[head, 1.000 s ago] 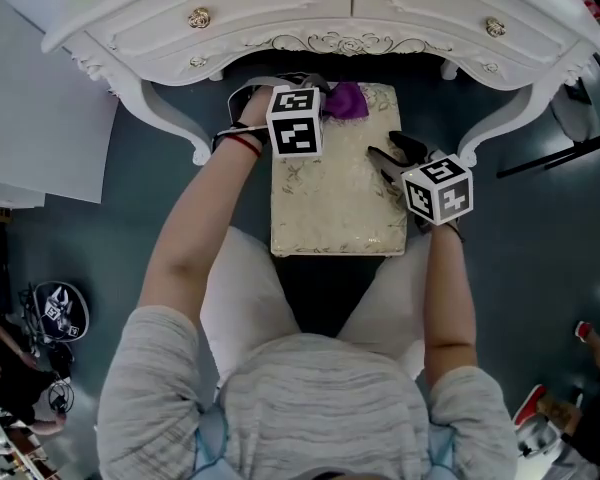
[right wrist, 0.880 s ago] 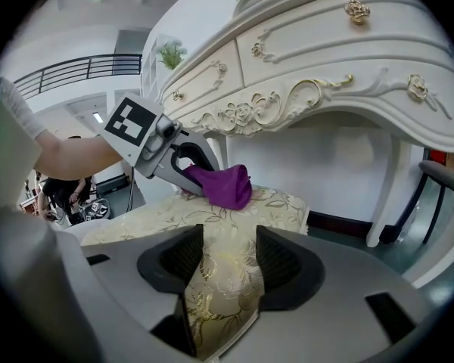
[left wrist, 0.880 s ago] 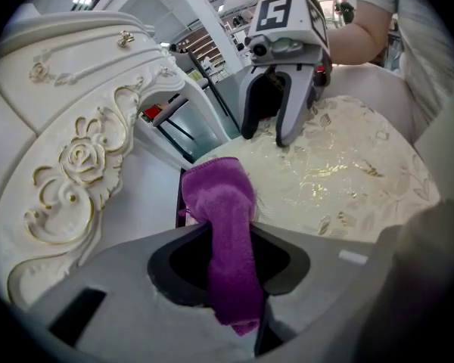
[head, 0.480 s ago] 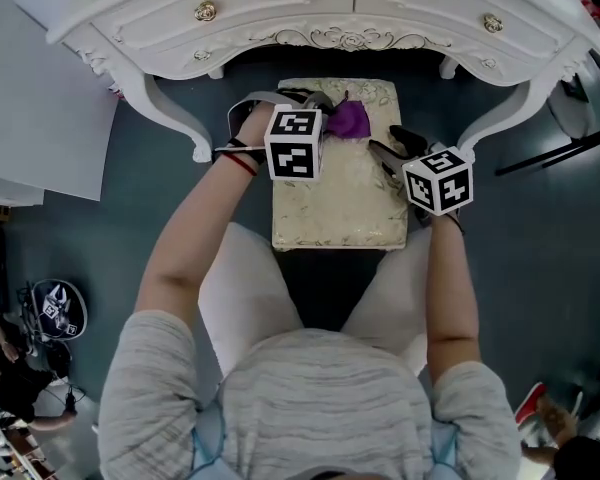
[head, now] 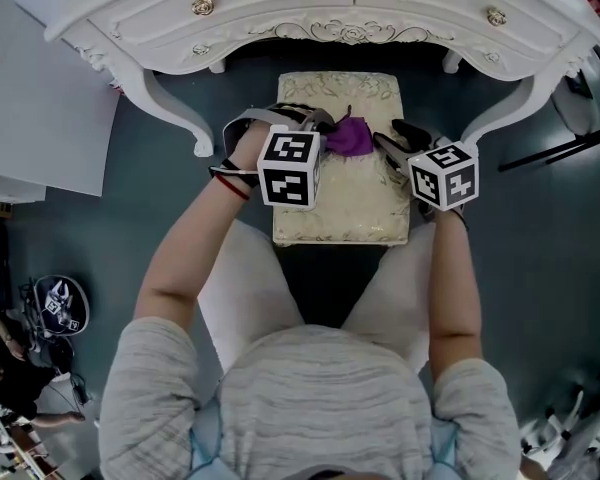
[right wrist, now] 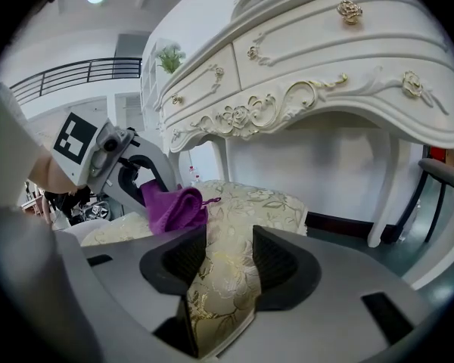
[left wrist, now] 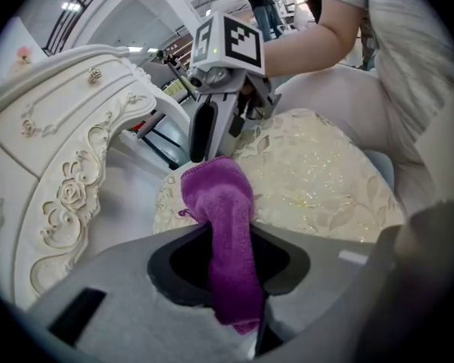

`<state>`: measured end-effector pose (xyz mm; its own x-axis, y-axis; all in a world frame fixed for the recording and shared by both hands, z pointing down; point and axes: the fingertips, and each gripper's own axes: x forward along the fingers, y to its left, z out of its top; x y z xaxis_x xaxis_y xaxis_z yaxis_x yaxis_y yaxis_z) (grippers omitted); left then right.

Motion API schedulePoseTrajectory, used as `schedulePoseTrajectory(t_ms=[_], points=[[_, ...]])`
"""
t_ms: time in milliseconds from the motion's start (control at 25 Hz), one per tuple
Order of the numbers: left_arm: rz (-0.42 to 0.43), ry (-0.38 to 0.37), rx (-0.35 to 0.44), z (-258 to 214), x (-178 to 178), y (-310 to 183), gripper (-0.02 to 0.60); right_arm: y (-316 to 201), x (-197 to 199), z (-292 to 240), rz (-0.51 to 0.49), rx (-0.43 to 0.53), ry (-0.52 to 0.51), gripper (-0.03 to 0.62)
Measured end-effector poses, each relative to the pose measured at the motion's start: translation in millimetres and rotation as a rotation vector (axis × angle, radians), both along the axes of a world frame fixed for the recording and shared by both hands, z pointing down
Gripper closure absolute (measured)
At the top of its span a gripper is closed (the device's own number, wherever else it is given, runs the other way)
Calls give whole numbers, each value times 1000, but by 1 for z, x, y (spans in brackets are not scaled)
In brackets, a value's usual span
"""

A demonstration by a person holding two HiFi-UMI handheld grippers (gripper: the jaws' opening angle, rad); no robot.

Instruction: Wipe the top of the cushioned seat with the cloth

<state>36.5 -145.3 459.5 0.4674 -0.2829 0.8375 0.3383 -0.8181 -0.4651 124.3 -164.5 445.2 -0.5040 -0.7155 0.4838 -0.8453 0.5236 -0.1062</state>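
The cream floral cushioned seat (head: 340,203) stands in front of me, partly under a dressing table. A purple cloth (head: 348,136) lies on its top toward the far end. My left gripper (head: 325,128) is shut on the cloth (left wrist: 219,203), which hangs out between its jaws onto the seat (left wrist: 318,180). My right gripper (head: 395,140) sits at the seat's right edge. In the right gripper view its jaws are closing on the padded edge (right wrist: 223,278), which fills the gap between them. The cloth (right wrist: 174,209) shows beyond them.
A white carved dressing table (head: 330,8) with drawers spans the far side, its curved legs (head: 180,118) flanking the seat. My knees sit at the seat's near end. A pale panel (head: 40,98) and dark gear (head: 55,308) lie on the floor to the left.
The left gripper has dragged the cloth from the seat's far edge toward me. The right gripper has stayed on the seat's right edge.
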Motion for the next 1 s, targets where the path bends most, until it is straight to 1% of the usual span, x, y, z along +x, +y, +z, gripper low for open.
schedulePoseTrajectory(t_ms=[520,1000], points=[[54,10,-18,-1,-7,46,463,-1,0,1,0,-5,5,405],[100,10,-64,-1,-18,99,463,-1,0,1,3,1,10,405]])
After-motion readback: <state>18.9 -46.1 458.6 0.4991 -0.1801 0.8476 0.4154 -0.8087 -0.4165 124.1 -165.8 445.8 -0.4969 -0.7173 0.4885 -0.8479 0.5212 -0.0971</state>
